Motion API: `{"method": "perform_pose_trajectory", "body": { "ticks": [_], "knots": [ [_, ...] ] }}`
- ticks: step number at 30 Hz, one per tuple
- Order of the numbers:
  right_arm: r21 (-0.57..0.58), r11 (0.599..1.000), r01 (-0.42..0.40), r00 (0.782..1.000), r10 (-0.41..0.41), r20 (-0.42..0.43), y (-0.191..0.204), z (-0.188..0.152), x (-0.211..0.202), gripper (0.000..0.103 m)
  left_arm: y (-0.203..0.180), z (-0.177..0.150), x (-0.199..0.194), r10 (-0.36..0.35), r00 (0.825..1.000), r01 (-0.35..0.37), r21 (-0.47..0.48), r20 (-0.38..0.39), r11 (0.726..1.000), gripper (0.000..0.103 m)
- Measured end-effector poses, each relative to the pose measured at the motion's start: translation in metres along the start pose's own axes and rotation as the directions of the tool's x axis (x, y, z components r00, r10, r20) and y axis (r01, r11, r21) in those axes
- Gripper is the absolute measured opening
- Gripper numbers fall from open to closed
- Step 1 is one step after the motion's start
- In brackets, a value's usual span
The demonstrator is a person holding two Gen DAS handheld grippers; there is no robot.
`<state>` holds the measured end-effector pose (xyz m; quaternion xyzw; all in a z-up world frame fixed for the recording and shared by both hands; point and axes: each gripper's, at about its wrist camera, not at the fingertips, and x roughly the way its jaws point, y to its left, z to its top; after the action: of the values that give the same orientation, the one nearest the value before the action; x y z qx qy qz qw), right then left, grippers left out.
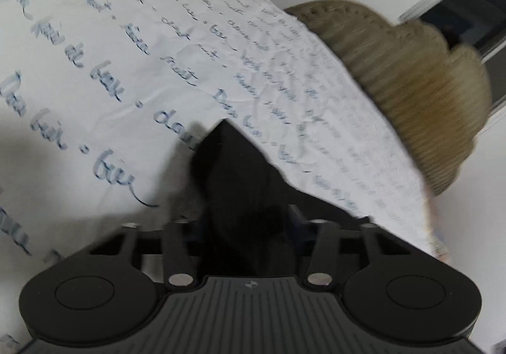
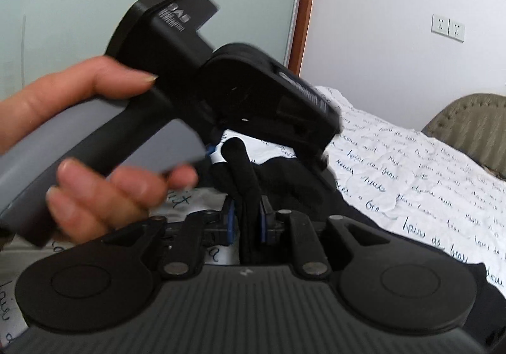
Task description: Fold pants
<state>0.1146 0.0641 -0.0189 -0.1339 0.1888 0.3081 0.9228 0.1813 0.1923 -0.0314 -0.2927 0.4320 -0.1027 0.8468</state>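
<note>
pinching a bunched fold of the black pants (image 2: 249,183) between its blue pads, the right gripper (image 2: 246,221) holds them above the script-printed bedsheet (image 2: 411,170). left gripper (image 1: 249,215) seems clamped on the same soft, limp cloth; grip the edges.

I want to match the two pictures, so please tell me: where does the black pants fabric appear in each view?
Left wrist view: the black pants fabric is at lower centre, running into the left gripper.
Right wrist view: it stands at centre, pinched in the right gripper, below the other handheld device.
Shared landmark: the white bedsheet with blue handwriting print.
</note>
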Motion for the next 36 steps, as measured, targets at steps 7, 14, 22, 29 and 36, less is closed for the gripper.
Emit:
{"method": "perform_pose_trajectory", "body": {
  "ticks": [7,14,22,29,36],
  "knots": [
    [0.077,0.997,-0.003,1.0,0.002,0.005,-0.036,-0.005,-0.059,0.024,0.011,-0.003,-0.001,-0.009,1.0,0.009,0.009,-0.001,1.0,0.018],
    [0.171,0.921,0.349,0.924,-0.308,-0.228,-0.145,-0.036,-0.036,0.023,-0.013,-0.016,-0.012,0.072,0.994,-0.082,0.123,0.081,0.989,0.018],
    [0.279,0.89,0.359,0.914,-0.275,-0.298,-0.181,-0.055,-0.025,0.025,-0.018,-0.016,-0.015,0.087,0.993,-0.098,0.132,0.084,0.986,0.018],
    [0.027,0.978,0.209,0.973,-0.205,-0.104,-0.059,-0.04,-0.092,0.068,-0.017,-0.01,-0.013,0.075,0.995,-0.08,0.095,0.062,0.992,0.018],
    [-0.268,0.945,0.187,0.969,-0.222,-0.108,0.018,-0.054,-0.078,0.068,-0.017,-0.004,-0.021,0.024,0.999,-0.024,0.007,0.045,1.0,0.017]
  ]
}}
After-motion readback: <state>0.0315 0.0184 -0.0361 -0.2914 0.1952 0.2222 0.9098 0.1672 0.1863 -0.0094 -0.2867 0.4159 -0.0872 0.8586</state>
